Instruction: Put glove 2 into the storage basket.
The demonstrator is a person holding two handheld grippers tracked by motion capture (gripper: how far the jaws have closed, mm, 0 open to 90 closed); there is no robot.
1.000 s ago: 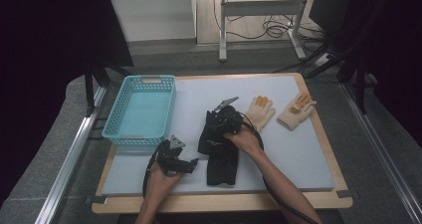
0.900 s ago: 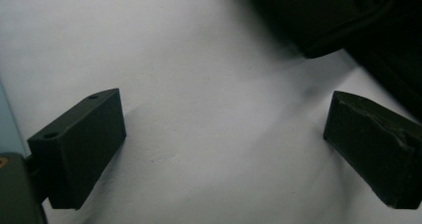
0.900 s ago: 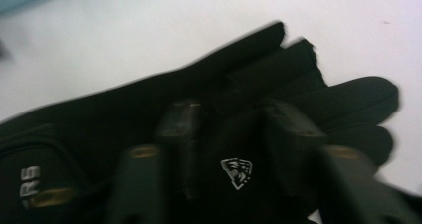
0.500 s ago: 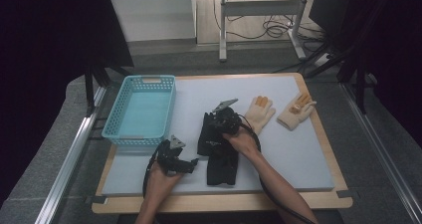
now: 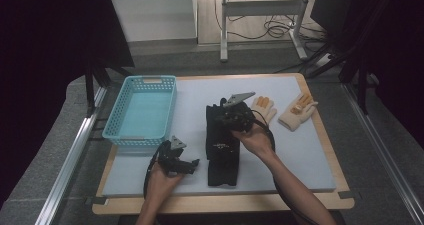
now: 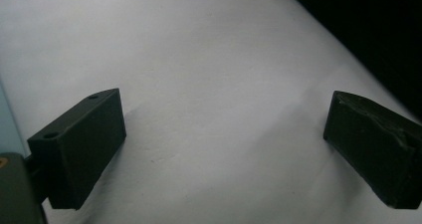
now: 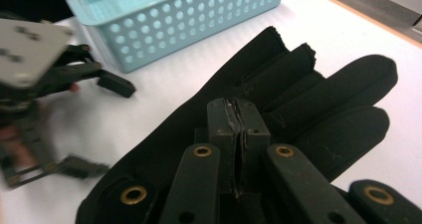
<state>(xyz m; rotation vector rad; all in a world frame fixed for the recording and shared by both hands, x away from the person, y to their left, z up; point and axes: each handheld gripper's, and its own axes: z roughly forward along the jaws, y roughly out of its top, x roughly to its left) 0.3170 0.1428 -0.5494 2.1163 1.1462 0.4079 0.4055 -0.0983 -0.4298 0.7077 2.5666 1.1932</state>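
Note:
A black glove (image 5: pixel 220 135) lies lengthwise in the middle of the white mat, its far end raised off the surface. My right gripper (image 5: pixel 226 114) is shut on that raised end; in the right gripper view the two pads meet with glove fabric (image 7: pixel 318 94) pinched between them, the glove's fingers spreading beyond the jaws. My left gripper (image 5: pixel 193 165) rests near the front edge, left of the glove, and stands open. In the left gripper view its jaws (image 6: pixel 224 154) are wide apart over bare mat. The right gripper view also shows the left gripper (image 7: pixel 99 129) open.
A light blue perforated basket (image 5: pixel 142 112) stands at the mat's left, also seen as the basket (image 7: pixel 189 15) beyond the glove. Two cream gloves with orange fingers (image 5: pixel 263 107) (image 5: pixel 298 111) lie at the right rear. The wooden table edge (image 5: pixel 225 205) runs along the front.
My right gripper has risen and drawn the glove's far end up with it. The left gripper has stayed where it was.

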